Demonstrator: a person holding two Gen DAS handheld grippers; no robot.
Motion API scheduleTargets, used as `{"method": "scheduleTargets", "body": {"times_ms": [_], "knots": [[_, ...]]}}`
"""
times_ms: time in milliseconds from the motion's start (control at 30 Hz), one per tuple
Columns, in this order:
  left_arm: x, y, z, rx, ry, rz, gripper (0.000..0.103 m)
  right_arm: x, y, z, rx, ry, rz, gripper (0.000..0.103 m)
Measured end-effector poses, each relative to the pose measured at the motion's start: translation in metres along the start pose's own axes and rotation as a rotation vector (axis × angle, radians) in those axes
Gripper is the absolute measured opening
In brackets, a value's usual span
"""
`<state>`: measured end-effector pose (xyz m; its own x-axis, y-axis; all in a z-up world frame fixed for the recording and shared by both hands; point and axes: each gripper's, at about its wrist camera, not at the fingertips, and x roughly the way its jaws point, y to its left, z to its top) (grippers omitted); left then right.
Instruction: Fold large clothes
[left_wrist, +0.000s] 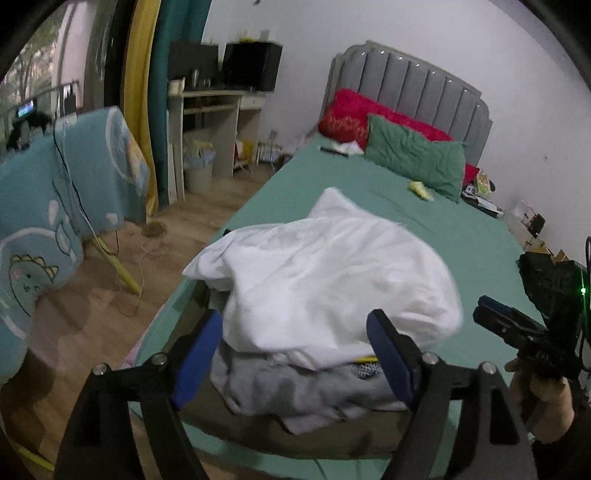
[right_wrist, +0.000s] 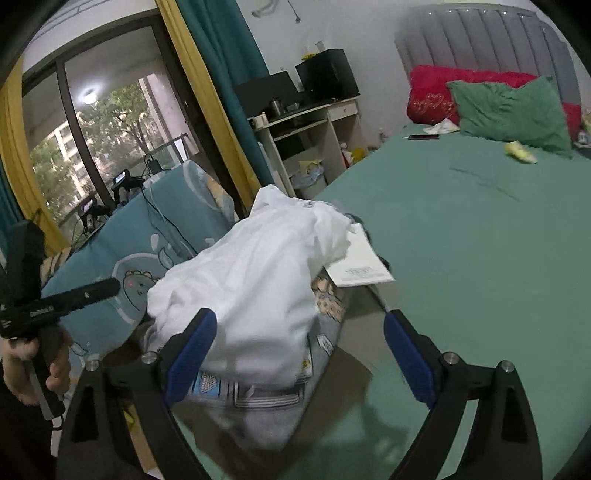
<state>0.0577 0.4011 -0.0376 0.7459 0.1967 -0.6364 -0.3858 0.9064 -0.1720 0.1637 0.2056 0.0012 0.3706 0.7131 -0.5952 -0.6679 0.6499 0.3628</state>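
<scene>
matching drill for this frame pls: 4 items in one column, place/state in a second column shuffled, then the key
Items:
1. white garment
2. grey garment
3. green pillow
4. left gripper

Place or state:
A. leaning against the red pillow near the headboard
B. jaws open, nothing between the pads
C. crumpled on top of the clothes pile
D. bottom of the pile, under the white one

Pairs: 1-C, 2-D, 3-A, 4-B
</scene>
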Motion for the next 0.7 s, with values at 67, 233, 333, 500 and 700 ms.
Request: {"method": "scheduleTargets", "body": {"times_ms": [67,233,333,500,700], "knots": [[-0.018,-0.020,-0.006,0.023,-0.031,0.007,0.082,-0.018,-0.005,-0.002,0.007,0.008,-0.009,0.091],[-0.047,-0.063,-0.022,0.068,-0.067,0.005,0.089,-0.070,-0.015,-0.021,0.030,0.023,-0.037,0.091],[-0.057,-0.083,-0.034,0.067,-0.062,-0.012,0.089,-0.097,-0.025,-0.034,0.056,0.031,-0.036,0.091],[-0.077,-0.113,-0.050,0.059,-0.100,0.003,0.090,-0.139,-0.044,-0.056,0.061,0.039,-0.067,0.092],[-0.094,-0.153,-0.062,0.079,-0.128,-0.034,0.096,-0.194,-0.069,-0.079,0.103,0.019,-0.104,0.092]]}}
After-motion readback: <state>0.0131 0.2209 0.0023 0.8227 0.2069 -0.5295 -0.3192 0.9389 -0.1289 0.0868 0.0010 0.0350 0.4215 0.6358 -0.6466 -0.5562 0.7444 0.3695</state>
